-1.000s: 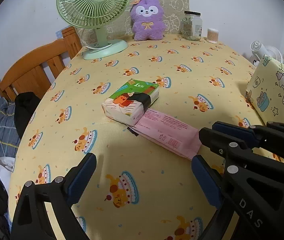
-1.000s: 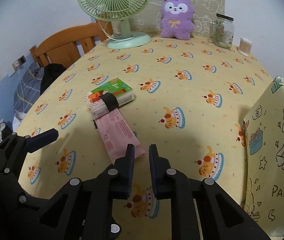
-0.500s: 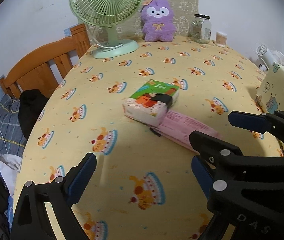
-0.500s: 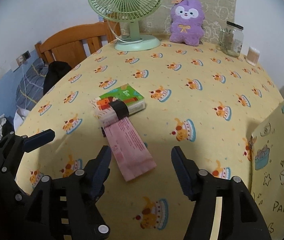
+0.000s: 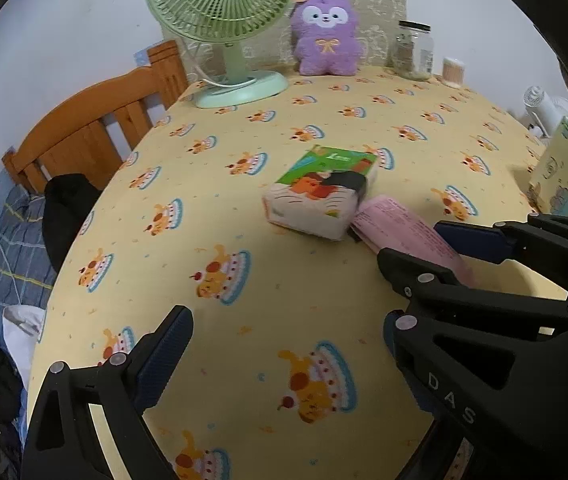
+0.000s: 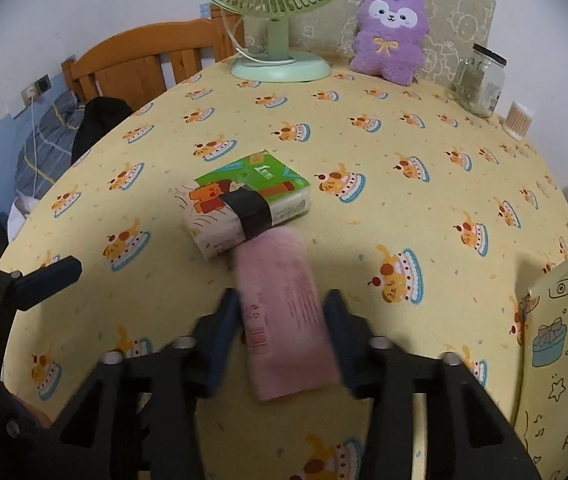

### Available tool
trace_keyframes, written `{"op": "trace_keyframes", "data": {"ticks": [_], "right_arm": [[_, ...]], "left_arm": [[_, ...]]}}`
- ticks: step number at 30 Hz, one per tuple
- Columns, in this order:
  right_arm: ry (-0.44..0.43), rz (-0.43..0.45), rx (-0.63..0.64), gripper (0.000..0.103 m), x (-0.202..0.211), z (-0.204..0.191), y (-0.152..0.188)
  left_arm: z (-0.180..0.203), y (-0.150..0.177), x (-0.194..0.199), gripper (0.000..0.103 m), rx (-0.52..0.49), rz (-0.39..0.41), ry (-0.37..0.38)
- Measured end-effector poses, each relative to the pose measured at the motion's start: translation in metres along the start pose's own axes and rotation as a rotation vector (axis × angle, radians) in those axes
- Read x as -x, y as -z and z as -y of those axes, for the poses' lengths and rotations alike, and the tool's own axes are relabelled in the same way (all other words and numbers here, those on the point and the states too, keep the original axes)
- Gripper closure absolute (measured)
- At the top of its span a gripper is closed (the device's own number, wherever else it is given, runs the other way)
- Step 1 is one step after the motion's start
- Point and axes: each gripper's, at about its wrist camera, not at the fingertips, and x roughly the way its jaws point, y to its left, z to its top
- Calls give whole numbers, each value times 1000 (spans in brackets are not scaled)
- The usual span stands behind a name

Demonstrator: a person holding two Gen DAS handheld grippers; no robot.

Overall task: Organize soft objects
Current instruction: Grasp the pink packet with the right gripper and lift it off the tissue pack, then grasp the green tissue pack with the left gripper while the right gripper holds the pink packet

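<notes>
A pink soft pack [image 6: 284,312] lies on the yellow tablecloth, its far end against a green and white tissue pack [image 6: 244,204] with a black band. My right gripper [image 6: 284,340] is open, with one finger on each side of the pink pack. In the left wrist view the tissue pack [image 5: 319,196] and pink pack [image 5: 403,232] lie ahead to the right. My left gripper [image 5: 284,344] is open and empty above the cloth, left of the right gripper. A purple plush [image 6: 389,32] sits at the table's back.
A green desk fan [image 6: 276,8], a glass jar [image 6: 479,80] and a cotton swab tub [image 6: 517,120] stand along the back. A yellow party gift bag [image 6: 559,344] stands at the right. A wooden headboard [image 5: 92,132] and bedding lie beyond the left edge.
My right gripper has opened and moved forward so its fingers now straddle the pink pack. The left gripper has shifted left and stayed open.
</notes>
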Motion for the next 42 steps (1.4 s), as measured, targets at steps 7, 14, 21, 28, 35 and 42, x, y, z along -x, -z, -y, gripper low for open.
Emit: {"op": "trace_keyframes", "data": {"ticks": [7, 14, 21, 28, 35, 42], "right_arm": [[4, 11, -63, 60, 12, 18, 7], [23, 50, -117, 60, 28, 36, 2], [50, 78, -151, 60, 30, 47, -10], [36, 86, -213, 60, 22, 56, -26], [56, 70, -220, 60, 4, 60, -37], [35, 41, -227, 60, -9, 64, -36]], "left_arm": [[14, -6, 3, 5, -36, 15, 5], [20, -26, 4, 5, -35, 41, 1], [25, -46, -2, 6, -77, 72, -28], [21, -67, -15, 6, -117, 92, -32], [13, -76, -42, 8, -88, 41, 35], [12, -74, -57, 15, -63, 5, 73]]}}
